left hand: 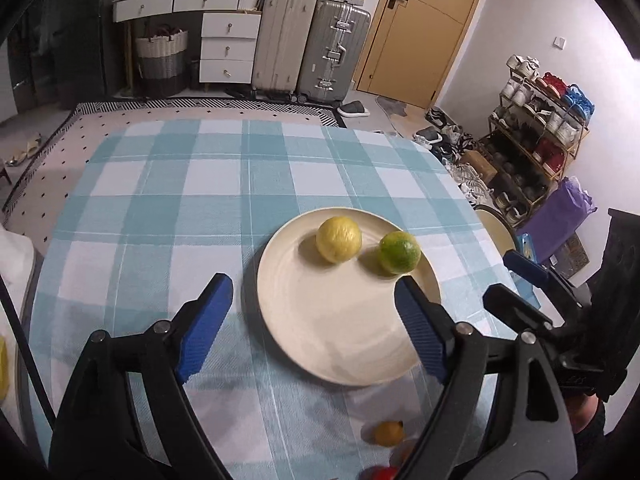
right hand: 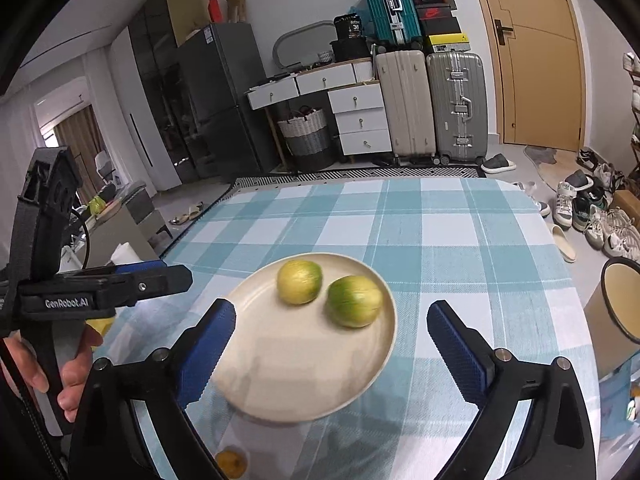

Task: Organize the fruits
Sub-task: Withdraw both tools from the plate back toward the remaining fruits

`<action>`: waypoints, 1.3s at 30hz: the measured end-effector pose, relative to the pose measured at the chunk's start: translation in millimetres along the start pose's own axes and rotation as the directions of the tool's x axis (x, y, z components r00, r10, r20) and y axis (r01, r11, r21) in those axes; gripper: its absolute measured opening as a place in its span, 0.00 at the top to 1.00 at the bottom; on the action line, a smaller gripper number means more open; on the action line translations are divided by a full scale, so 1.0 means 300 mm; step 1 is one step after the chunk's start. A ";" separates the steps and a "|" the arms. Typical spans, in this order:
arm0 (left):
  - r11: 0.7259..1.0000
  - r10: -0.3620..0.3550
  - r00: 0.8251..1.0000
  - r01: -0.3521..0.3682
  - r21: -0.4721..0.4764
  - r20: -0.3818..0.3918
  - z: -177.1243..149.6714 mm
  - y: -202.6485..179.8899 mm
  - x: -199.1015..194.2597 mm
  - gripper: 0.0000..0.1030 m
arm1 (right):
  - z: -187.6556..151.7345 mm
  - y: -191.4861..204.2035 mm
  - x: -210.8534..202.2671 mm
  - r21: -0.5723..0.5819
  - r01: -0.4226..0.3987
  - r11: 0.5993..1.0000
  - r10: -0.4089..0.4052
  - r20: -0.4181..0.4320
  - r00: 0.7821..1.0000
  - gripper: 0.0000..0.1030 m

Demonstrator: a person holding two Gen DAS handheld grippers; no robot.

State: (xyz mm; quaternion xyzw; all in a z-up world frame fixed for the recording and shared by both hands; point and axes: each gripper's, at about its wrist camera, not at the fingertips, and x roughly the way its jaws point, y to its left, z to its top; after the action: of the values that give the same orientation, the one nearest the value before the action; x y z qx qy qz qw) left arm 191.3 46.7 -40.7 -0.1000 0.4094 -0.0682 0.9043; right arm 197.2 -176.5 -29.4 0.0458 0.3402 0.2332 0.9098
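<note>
A cream plate (left hand: 344,320) sits on the blue checked tablecloth and holds a yellow lemon (left hand: 338,239) and a green lime (left hand: 399,252) side by side. My left gripper (left hand: 310,284) hovers open over the plate's near side, with nothing between its fingers. In the right wrist view the plate (right hand: 288,360) carries the same lemon (right hand: 299,282) and lime (right hand: 354,295). My right gripper (right hand: 331,309) is open just short of the lime, not touching it. A small orange fruit (left hand: 389,433) lies on the cloth near the plate's front edge. It also shows as an orange fruit (right hand: 230,462) low in the right wrist view.
A red fruit (left hand: 384,472) peeks in beside the orange one. A yellow fruit (right hand: 100,324) lies under the left gripper (right hand: 168,274), which a hand (right hand: 72,380) holds. A cream pot with a dark rim (right hand: 616,300) stands off the table's right edge. Suitcases, drawers and shoes lie beyond.
</note>
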 end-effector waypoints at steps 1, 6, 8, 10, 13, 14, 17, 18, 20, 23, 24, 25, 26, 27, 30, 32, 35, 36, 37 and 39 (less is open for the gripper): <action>1.000 0.007 1.000 -0.007 -0.003 0.000 -0.013 0.000 -0.013 0.21 | -0.006 0.004 -0.009 0.002 -0.005 1.000 0.005 0.005 1.000 0.00; 0.999 0.046 0.999 -0.046 0.000 0.004 -0.077 -0.011 -0.056 0.20 | -0.042 0.029 -0.059 0.006 -0.024 1.000 0.024 0.019 1.000 0.00; 0.996 0.090 0.996 -0.090 0.008 0.006 -0.107 -0.017 -0.075 0.20 | -0.060 0.046 -0.074 0.000 -0.032 0.999 0.032 0.010 0.999 0.00; 0.996 0.092 0.996 -0.092 0.010 0.006 -0.135 -0.021 -0.092 0.19 | -0.078 0.065 -0.091 -0.012 -0.028 1.000 0.028 0.013 1.000 0.00; 0.996 0.085 0.996 -0.085 0.003 0.001 -0.172 -0.024 -0.112 0.18 | -0.107 0.089 -0.117 -0.020 -0.032 0.999 0.032 0.008 0.999 0.00; 0.996 0.085 0.996 -0.085 0.003 0.000 -0.183 -0.026 -0.118 0.18 | -0.117 0.097 -0.127 -0.020 -0.039 0.999 0.039 0.004 0.999 0.00; 0.997 0.082 0.997 -0.082 0.007 0.004 -0.215 -0.031 -0.141 0.14 | -0.140 0.112 -0.155 -0.023 -0.043 0.999 0.043 0.008 0.999 0.00; 0.997 0.083 0.997 -0.083 0.006 0.009 -0.229 -0.030 -0.153 0.13 | -0.148 0.119 -0.167 -0.027 -0.041 0.999 0.042 0.011 0.999 0.00; 0.996 0.086 0.996 -0.086 0.003 0.011 -0.244 -0.027 -0.161 0.13 | -0.164 0.127 -0.189 -0.031 -0.040 0.999 0.041 0.020 0.999 0.00; 0.996 0.084 0.996 -0.084 -0.002 0.010 -0.281 -0.021 -0.184 0.07 | -0.187 0.138 -0.221 -0.027 -0.045 0.999 0.045 0.021 0.999 0.00; 0.996 0.084 0.996 -0.084 -0.003 0.013 -0.294 -0.022 -0.193 0.01 | -0.197 0.142 -0.231 -0.025 -0.047 0.999 0.047 0.020 0.999 0.00; 0.996 0.085 0.996 -0.085 -0.004 0.019 -0.303 -0.019 -0.200 0.01 | -0.202 0.145 -0.237 -0.026 -0.049 0.998 0.050 0.019 0.999 0.00; 0.996 0.085 0.996 -0.085 -0.002 0.022 -0.316 -0.019 -0.207 0.01 | -0.215 0.153 -0.249 -0.030 -0.051 0.998 0.052 0.019 0.998 0.00; 0.996 0.084 0.996 -0.084 0.000 0.019 -0.336 -0.019 -0.213 0.01 | -0.225 0.157 -0.256 -0.034 -0.051 0.998 0.052 0.017 0.999 0.00; 0.997 0.071 0.997 -0.071 -0.002 -0.006 -0.378 -0.015 -0.215 0.01 | -0.261 0.169 -0.270 -0.042 -0.048 0.998 0.048 -0.001 0.999 0.00; 0.998 0.067 0.997 -0.067 -0.006 -0.025 -0.412 -0.010 -0.214 0.01 | -0.286 0.172 -0.276 -0.035 -0.058 0.998 0.058 -0.017 0.998 0.00; 0.999 0.046 0.998 -0.046 -0.006 -0.048 -0.469 -0.003 -0.217 0.01 | -0.331 0.175 -0.285 -0.028 -0.060 0.998 0.059 -0.038 0.998 0.00; 0.999 0.036 0.998 -0.036 0.000 -0.054 -0.484 -0.002 -0.217 0.01 | -0.341 0.175 -0.286 -0.025 -0.060 0.998 0.059 -0.044 0.997 0.00; 1.000 0.020 0.998 -0.019 0.008 -0.062 -0.503 -0.001 -0.218 0.01 | -0.349 0.172 -0.287 -0.018 -0.059 0.998 0.058 -0.049 0.997 0.00; 1.000 0.006 0.997 -0.005 0.013 -0.076 -0.536 0.004 -0.219 0.01 | -0.371 0.169 -0.292 -0.002 -0.063 0.998 0.063 -0.065 0.996 0.00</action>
State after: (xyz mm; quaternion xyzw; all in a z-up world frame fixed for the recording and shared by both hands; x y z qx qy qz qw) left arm 27.0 41.1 -96.9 -0.0905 0.4433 -0.0719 0.8889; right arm 48.4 -179.9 -49.8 0.0471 0.3675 0.2637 0.8906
